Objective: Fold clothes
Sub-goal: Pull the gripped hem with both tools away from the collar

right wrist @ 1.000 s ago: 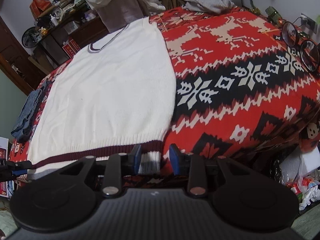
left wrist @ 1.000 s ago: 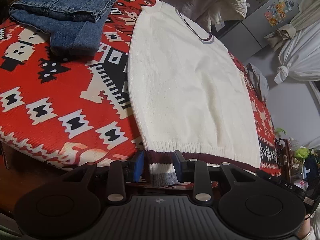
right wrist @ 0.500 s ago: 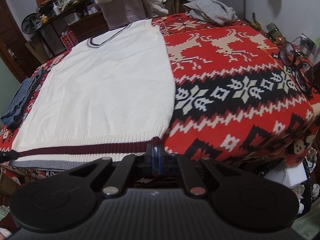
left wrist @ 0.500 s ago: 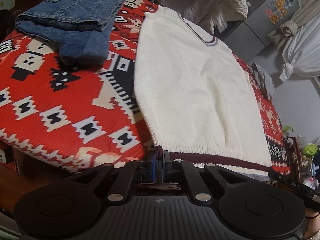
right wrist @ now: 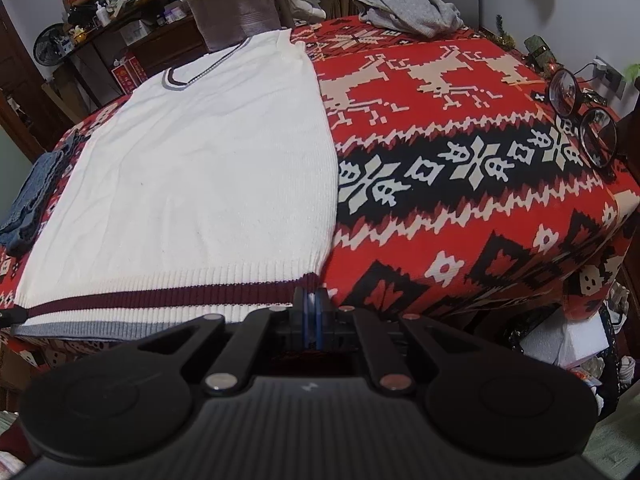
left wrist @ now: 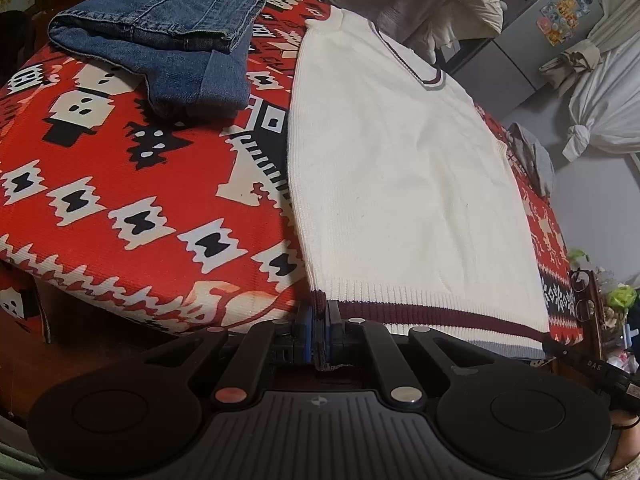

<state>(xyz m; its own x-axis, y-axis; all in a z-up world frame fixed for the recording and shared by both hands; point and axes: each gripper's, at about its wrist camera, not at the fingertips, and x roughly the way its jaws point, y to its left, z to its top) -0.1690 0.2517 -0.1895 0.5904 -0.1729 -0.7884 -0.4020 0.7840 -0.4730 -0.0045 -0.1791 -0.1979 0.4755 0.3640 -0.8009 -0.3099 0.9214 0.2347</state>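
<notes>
Though partly hidden, perhaps "DAS" lettering (left wrist: pixel 595 364).

Open red patterned blanket (left wrist: pixel 120 184) lies left of the white sweater vest (left wrist: pixel 400 184), passable up to the folded jeans (left wrist: pixel 168 40) occupying the far left corner. Right of the vest, a wide bare stretch of blanket is free. Obstructions there: round eyeglasses (right wrist: pixel 584 120) at the right edge, a crumpled grey garment (right wrist: pixel 408 10) at the far edge. Hanging clothes (right wrist: pixel 236 4) crowd the space beyond the collar.
</notes>
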